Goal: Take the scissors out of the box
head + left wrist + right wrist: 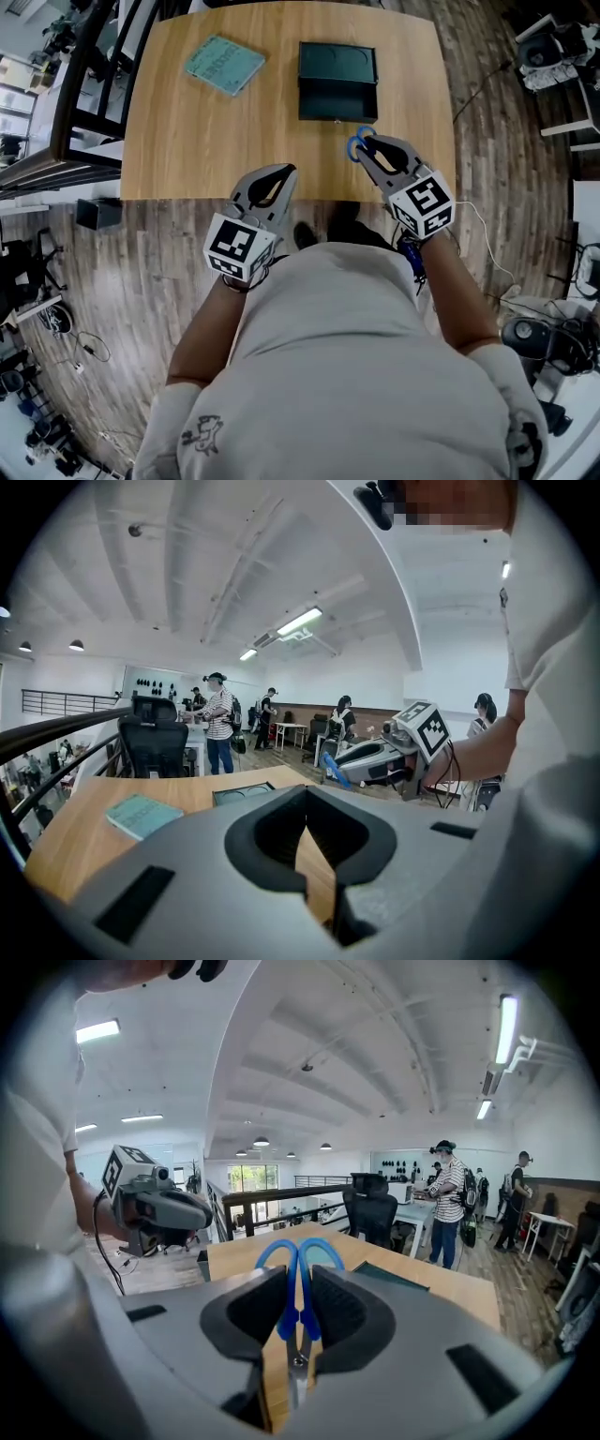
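Blue-handled scissors [287, 1316] sat clamped in my right gripper [364, 146], clear of the box [337, 70] and near the table [187, 150] edge. My left gripper [284, 173] was closed, empty. Extraction looked finished; next came a gentle set-down.

Left tongs [284, 171] together, empty (right tongs [362, 142] full)

An open-plan office (people [218, 722] standing about): swivel chair [155, 747], desks [418, 1214], strip lights [298, 622].
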Action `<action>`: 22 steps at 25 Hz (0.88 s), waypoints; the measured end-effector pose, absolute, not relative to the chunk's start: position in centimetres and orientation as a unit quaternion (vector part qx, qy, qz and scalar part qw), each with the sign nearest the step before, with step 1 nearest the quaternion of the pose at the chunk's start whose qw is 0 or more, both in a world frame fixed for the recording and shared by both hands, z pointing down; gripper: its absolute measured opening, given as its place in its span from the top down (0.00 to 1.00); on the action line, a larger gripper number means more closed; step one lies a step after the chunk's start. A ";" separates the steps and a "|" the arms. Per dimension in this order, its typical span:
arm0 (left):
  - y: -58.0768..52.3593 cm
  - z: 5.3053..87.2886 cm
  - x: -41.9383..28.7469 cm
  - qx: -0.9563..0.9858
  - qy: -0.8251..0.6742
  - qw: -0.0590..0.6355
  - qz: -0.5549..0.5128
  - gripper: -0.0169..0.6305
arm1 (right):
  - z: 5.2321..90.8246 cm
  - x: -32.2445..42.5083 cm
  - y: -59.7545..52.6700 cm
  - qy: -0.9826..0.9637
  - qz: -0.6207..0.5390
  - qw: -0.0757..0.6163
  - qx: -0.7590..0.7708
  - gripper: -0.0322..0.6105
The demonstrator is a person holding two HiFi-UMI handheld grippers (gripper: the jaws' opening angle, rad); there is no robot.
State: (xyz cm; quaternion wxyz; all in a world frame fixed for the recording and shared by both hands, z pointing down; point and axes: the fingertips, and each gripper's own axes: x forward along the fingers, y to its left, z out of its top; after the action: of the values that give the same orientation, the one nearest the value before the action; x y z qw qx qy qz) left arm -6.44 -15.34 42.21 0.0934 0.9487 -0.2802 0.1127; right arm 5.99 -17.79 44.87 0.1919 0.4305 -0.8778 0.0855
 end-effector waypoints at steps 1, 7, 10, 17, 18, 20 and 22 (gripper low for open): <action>-15.1 42.0 -6.3 0.950 -0.279 0.091 0.111 0.97 | 44.6 6.5 -17.3 -0.876 0.084 0.189 0.436 0.81; -14.4 41.5 -5.0 0.951 -0.277 0.089 0.106 0.96 | 43.5 9.1 -14.6 -0.870 0.078 0.170 0.456 0.81; -14.0 41.3 -3.7 0.949 -0.281 0.089 0.109 0.97 | 42.8 10.3 -13.5 -0.872 0.072 0.162 0.457 0.81; -12.6 40.9 0.8 0.945 -0.292 0.091 0.114 0.97 | 42.1 14.1 -11.1 -0.881 0.076 0.142 0.445 0.81; -12.2 40.8 1.6 0.945 -0.293 0.091 0.115 0.97 | 42.1 14.8 -10.5 -0.883 0.078 0.138 0.442 0.81; -11.2 40.6 3.1 0.944 -0.295 0.090 0.118 0.97 | 42.0 16.0 -9.4 -0.886 0.077 0.135 0.437 0.81; -10.5 40.5 4.5 0.943 -0.297 0.088 0.118 0.97 | 42.0 17.3 -8.5 -0.887 0.076 0.133 0.436 0.81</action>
State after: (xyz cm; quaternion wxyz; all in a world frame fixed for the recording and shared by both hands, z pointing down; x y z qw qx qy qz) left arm 4.46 -10.45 40.53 0.0880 0.9435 -0.2969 0.1184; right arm 17.25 -8.47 42.03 0.1330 0.4357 -0.8870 0.0763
